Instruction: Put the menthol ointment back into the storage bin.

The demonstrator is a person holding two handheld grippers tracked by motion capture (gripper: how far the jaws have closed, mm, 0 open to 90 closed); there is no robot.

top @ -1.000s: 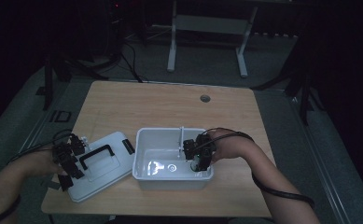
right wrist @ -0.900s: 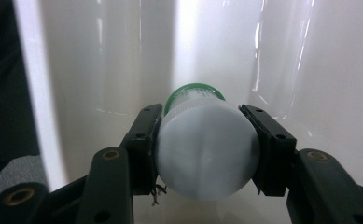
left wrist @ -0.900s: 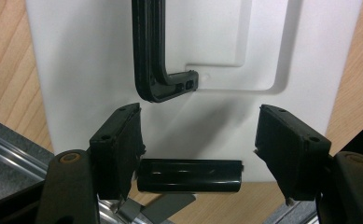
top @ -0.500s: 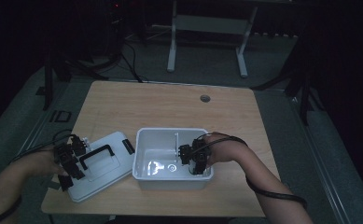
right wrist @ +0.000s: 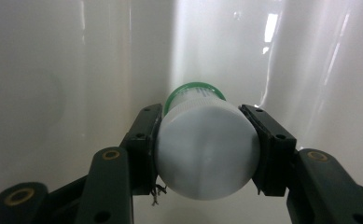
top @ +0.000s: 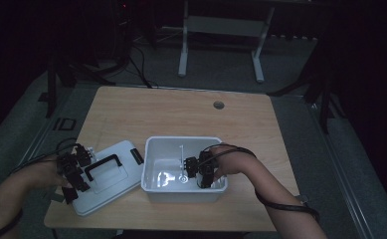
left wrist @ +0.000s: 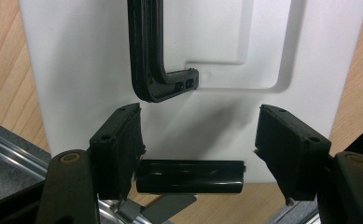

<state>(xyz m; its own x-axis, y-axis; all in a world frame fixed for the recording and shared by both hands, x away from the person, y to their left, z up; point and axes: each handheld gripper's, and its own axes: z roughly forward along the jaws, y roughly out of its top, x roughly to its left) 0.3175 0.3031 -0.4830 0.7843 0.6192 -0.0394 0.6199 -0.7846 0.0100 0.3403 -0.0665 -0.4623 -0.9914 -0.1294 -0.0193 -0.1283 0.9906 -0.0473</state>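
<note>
inside white bin (top: 156, 149), right tool (right wrist: 206, 154) clamps white bottle (right wrist: 205, 154) between its jaws.

On the table (top: 181, 112), the lid (top: 112, 180) lies just left of the bin (top: 181, 191).

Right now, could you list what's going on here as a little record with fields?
Table: wooden top
Bin: white, open
Lid: off, flat on the table left of the bin
Left gripper: jaws apart over the lid's edge
Right gripper: inside the bin, clamped on a bottle
Bottle: white, green cap
</note>
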